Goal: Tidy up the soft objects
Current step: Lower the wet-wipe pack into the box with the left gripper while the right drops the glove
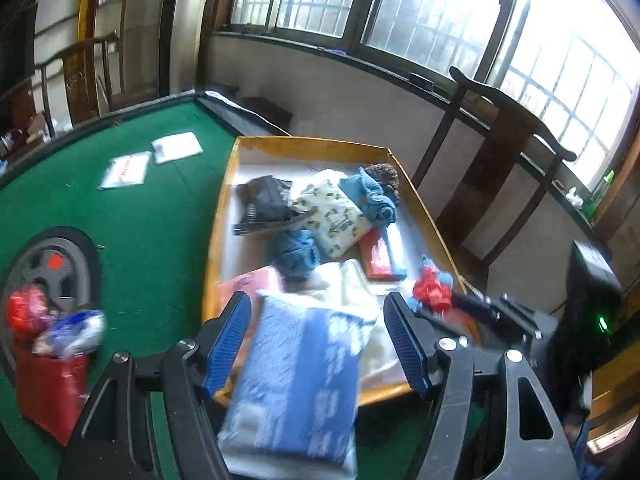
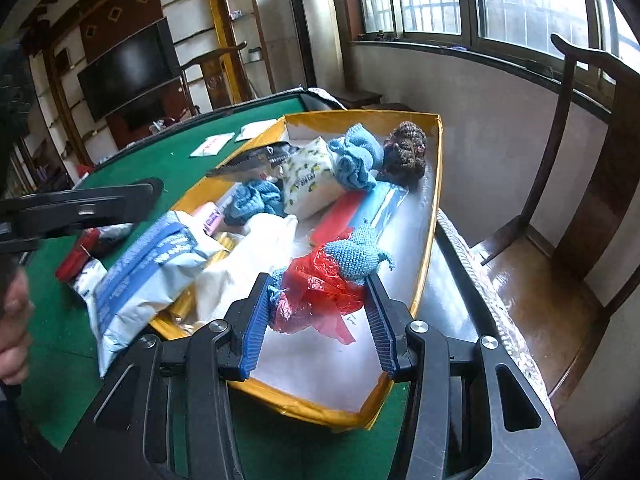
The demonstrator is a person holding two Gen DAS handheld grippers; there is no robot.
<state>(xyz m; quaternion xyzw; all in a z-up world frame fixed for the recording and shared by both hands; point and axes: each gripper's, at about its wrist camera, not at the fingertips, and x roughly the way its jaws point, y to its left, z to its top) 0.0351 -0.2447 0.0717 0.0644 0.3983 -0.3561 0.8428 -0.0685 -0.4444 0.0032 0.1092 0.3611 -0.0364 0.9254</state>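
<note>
The left claw (image 1: 318, 344) is clenched on a blue-and-white soft pack (image 1: 296, 384), held over the near left edge of the yellow-rimmed tray (image 2: 438, 184) on the green surface (image 1: 152, 216). The right claw (image 2: 316, 320) grips a red plastic bag with a blue knitted piece (image 2: 332, 276) above the tray's near end.
</note>
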